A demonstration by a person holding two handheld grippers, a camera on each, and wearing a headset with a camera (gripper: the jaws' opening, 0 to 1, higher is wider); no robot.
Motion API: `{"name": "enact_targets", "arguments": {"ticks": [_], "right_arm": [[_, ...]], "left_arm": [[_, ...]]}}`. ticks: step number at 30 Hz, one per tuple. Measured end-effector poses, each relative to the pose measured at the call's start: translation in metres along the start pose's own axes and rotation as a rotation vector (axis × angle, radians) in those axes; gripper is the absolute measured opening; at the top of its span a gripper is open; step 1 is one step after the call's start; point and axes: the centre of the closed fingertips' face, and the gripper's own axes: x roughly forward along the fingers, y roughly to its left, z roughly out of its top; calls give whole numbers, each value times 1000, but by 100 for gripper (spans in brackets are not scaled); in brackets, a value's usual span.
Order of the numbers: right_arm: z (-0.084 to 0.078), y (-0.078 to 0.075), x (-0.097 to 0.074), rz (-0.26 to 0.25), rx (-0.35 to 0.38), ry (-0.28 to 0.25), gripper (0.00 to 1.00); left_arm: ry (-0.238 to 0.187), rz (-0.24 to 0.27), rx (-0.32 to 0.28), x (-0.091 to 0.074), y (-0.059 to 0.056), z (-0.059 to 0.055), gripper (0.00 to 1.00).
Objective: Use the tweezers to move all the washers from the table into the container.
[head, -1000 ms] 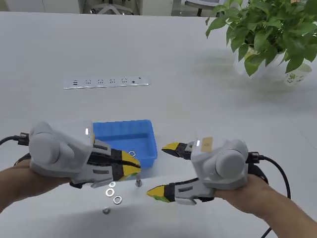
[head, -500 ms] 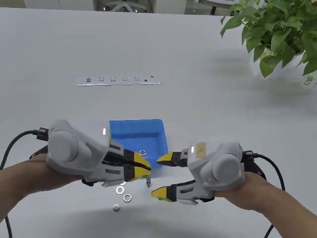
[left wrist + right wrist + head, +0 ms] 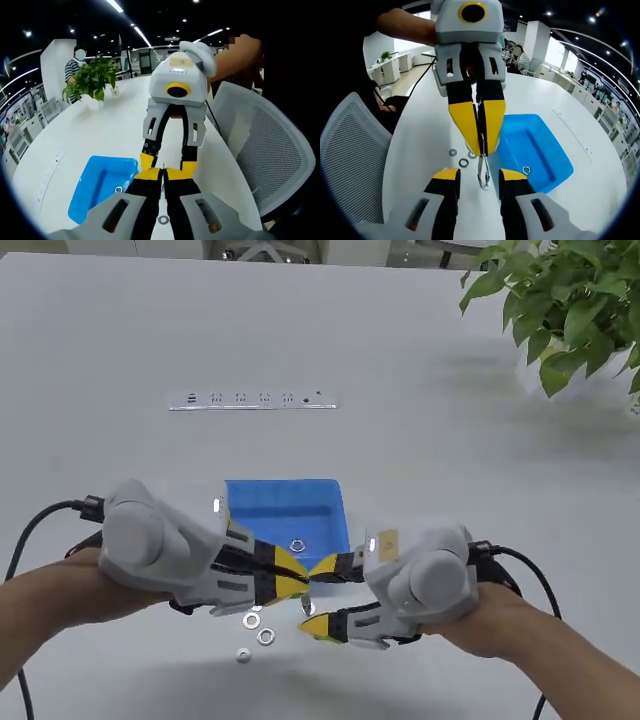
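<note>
Head view: right gripper has moved in, jaws apart, around tweezers the left gripper clamps, likely a handover.

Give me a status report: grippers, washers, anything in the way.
Left gripper shut on tweezers; right gripper open, jaws either side of the tip. One washer in container, three washers on table. No obstruction seen.

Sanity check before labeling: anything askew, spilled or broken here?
Nothing stands out. The blue container sits level with one washer inside; three washers lie beside it on the table. The left tongs are shut on the tweezers; the right tongs are open around their tip.
</note>
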Motion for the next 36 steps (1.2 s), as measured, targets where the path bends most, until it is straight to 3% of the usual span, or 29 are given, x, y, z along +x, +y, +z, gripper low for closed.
{"name": "enact_targets", "arguments": {"ticks": [13, 20, 30, 36], "right_arm": [[-6, -7, 5, 7, -16, 25, 11], [-7, -5, 6, 21, -42, 36, 9], [-7, -5, 6, 27, -19, 28, 7], [-5, -6, 3, 19, -8, 22, 7]], "left_arm": [[-13, -14, -3, 7, 1, 6, 5], [-7, -20, 2, 8, 1, 6, 5], [8, -5, 4, 6, 0, 7, 6], [-34, 20, -23, 0, 4, 16, 9]]}}
